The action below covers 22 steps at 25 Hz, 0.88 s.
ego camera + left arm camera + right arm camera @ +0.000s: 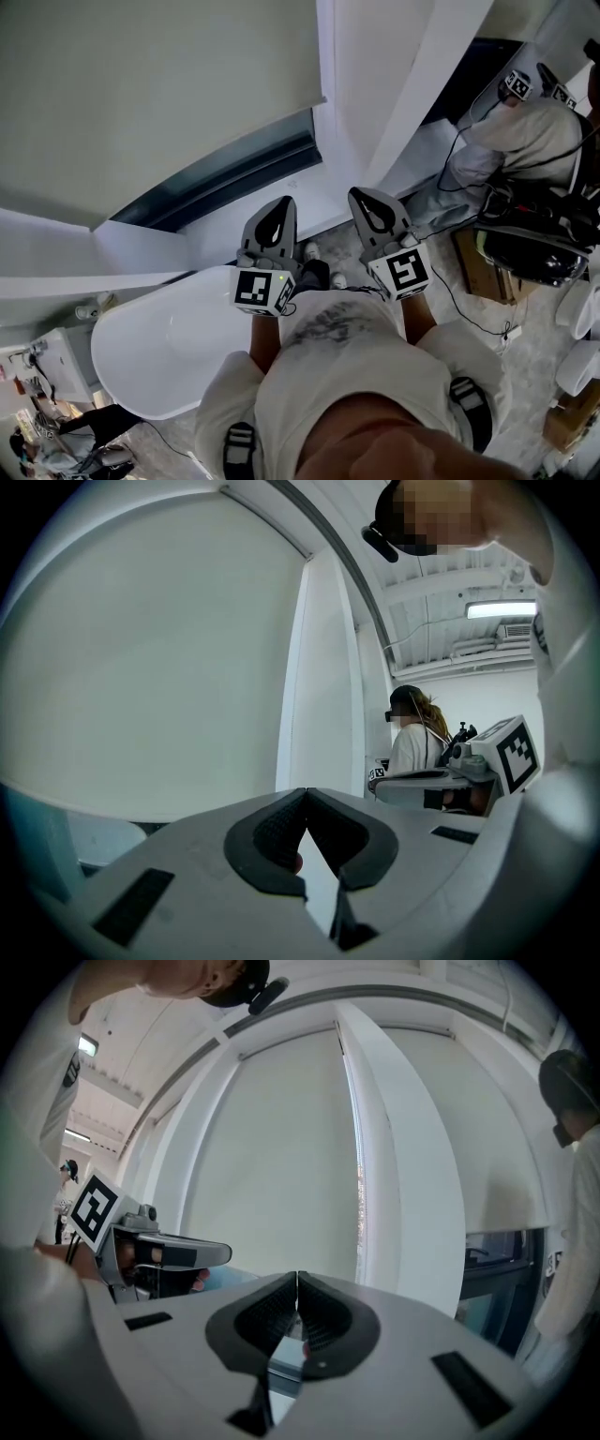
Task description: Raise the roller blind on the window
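My left gripper (pixel 281 206) and right gripper (pixel 364 199) have jaws pressed together, empty; the blind (pixel 141 84) hangs low over the window (pixel 234 173) (all the raising is left).

Head camera looks steeply down over the left gripper (pixel 281 206) and right gripper (pixel 364 197), both near the torso, while each gripper camera sits just behind its own jaws, facing level at the close roller blind (pixel 141 84), which all three views share.
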Motion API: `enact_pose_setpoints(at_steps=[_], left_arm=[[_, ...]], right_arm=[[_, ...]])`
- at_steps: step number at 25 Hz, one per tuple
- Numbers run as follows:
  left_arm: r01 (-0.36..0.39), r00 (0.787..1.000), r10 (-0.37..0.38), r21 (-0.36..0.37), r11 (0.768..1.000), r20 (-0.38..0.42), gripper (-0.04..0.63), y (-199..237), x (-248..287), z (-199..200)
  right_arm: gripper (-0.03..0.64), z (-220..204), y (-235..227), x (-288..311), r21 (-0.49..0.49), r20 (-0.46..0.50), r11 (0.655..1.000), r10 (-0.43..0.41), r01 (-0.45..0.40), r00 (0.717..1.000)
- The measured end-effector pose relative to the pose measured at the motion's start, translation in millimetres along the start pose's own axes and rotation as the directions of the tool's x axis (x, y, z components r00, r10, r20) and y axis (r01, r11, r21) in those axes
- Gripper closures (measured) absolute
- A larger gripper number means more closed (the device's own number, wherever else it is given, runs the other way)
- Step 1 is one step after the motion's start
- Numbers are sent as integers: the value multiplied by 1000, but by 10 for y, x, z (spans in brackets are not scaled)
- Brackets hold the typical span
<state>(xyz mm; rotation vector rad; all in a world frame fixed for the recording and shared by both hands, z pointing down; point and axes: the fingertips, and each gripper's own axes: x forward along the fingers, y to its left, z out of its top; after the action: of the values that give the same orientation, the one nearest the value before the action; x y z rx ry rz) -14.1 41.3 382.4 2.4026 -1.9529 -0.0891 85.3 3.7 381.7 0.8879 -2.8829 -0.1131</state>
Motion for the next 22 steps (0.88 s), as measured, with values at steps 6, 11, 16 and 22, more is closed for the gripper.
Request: enact_pose_setpoints(at_steps=[6,11,16,22], left_arm=[[46,999,-46,-3,999,-3,588,265,320,-20],[112,994,-112,0,994,-15,586,426,610,-20],[178,984,-178,-5,984,-24,586,482,857,-28],[269,963,-269,-11,963,-23,586,473,1140,-16]], right_arm=[[554,-9,-84,339,-9,0,1000,-18,18,1000],[554,29,-218,595,6,10,999,-52,52,999],[554,16,-345,743,41,10,996,-77,77,997],[554,-16,-476,867,43,-21,992,-118,118,993]])
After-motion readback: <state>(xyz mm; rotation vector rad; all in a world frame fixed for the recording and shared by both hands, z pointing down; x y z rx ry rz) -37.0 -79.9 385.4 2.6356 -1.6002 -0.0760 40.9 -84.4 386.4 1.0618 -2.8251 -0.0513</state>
